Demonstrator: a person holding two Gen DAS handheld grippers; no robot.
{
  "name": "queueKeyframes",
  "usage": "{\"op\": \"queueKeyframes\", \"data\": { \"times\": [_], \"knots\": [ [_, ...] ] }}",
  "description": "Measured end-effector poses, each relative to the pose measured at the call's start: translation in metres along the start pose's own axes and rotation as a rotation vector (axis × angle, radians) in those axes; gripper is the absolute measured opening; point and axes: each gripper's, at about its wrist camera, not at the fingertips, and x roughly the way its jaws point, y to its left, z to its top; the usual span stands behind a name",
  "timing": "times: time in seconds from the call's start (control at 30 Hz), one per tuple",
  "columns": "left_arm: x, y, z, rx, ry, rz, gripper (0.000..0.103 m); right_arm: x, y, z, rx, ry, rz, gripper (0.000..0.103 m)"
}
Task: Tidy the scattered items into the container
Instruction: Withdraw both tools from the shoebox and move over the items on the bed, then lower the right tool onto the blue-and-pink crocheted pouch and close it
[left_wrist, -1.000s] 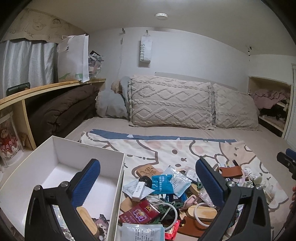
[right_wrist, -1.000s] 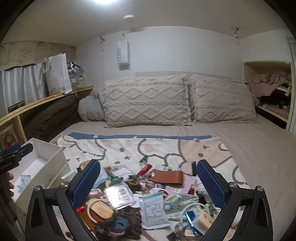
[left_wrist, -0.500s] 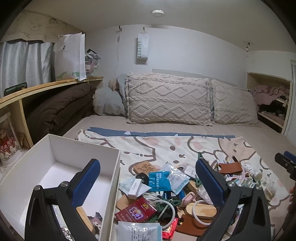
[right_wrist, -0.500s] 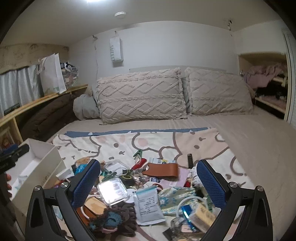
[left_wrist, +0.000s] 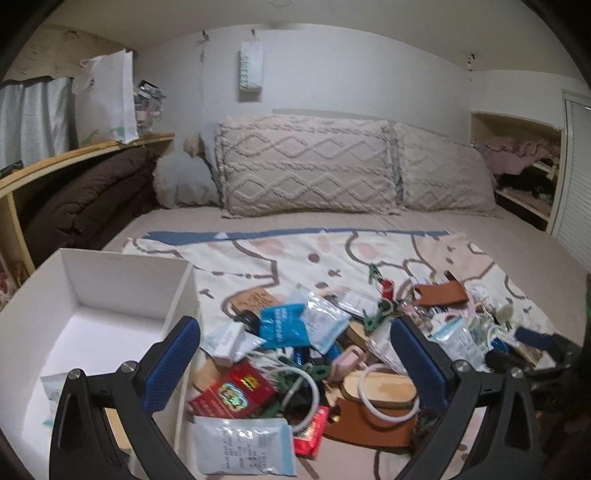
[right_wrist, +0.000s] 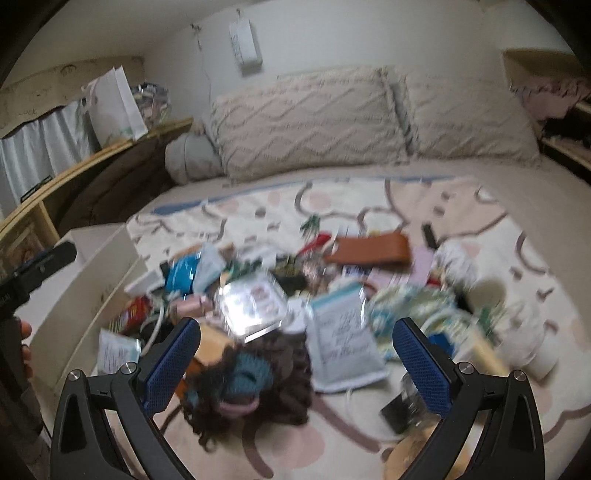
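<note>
Left wrist: one white box (left_wrist: 77, 280), two pillows (left_wrist: 306, 166).

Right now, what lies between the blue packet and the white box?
In the left wrist view, a small white carton lies between the blue packet and the white box.

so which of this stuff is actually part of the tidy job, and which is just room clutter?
Job:
white box, the container
red packet
blue sachet
white pouch
brown leather piece
white ring
left gripper and right gripper, both open

Lying about:
pillows
brown duvet
white paper bag
cartoon blanket
</note>
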Motion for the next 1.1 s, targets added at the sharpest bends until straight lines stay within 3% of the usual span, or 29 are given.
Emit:
{"op": "queueKeyframes", "data": {
  "times": [0.27, 0.63, 0.7, 0.73, 0.77, 0.83, 0.9, 0.97, 1.03, 1.07, 1.1],
  "knots": [
    [0.012, -0.016, -0.012, 0.024, 0.056, -0.036, 0.103, 0.011, 0.012, -0.032, -0.051, 0.056, -0.017, 0.103],
    [0.014, -0.013, -0.012, 0.006, 0.061, -0.043, 0.103, 0.025, 0.049, -0.046, -0.127, 0.108, 0.077, 0.103],
    [0.015, -0.011, -0.012, -0.002, 0.064, -0.047, 0.103, 0.029, 0.053, -0.050, -0.141, 0.113, 0.049, 0.096],
    [0.015, -0.010, -0.012, -0.006, 0.065, -0.048, 0.103, 0.032, 0.054, -0.051, -0.147, 0.112, 0.022, 0.083],
    [0.015, -0.009, -0.012, -0.009, 0.067, -0.050, 0.103, 0.034, 0.054, -0.052, -0.151, 0.115, 0.008, 0.079],
    [0.016, -0.008, -0.012, -0.014, 0.072, -0.055, 0.103, 0.037, 0.053, -0.053, -0.149, 0.117, 0.003, 0.078],
    [0.018, -0.007, -0.013, -0.020, 0.078, -0.063, 0.103, 0.036, 0.053, -0.053, -0.165, 0.109, -0.013, 0.070],
    [0.020, -0.007, -0.014, -0.021, 0.087, -0.072, 0.103, 0.032, 0.051, -0.052, -0.179, 0.093, -0.040, 0.051],
    [0.021, -0.009, -0.015, -0.016, 0.095, -0.077, 0.103, 0.030, 0.044, -0.050, -0.156, 0.087, -0.015, 0.045],
    [0.023, -0.010, -0.016, -0.010, 0.100, -0.080, 0.103, 0.028, 0.041, -0.049, -0.143, 0.079, 0.001, 0.034],
    [0.025, -0.011, -0.018, -0.002, 0.105, -0.086, 0.103, 0.025, 0.039, -0.047, -0.132, 0.068, 0.016, 0.032]
  ]
}}
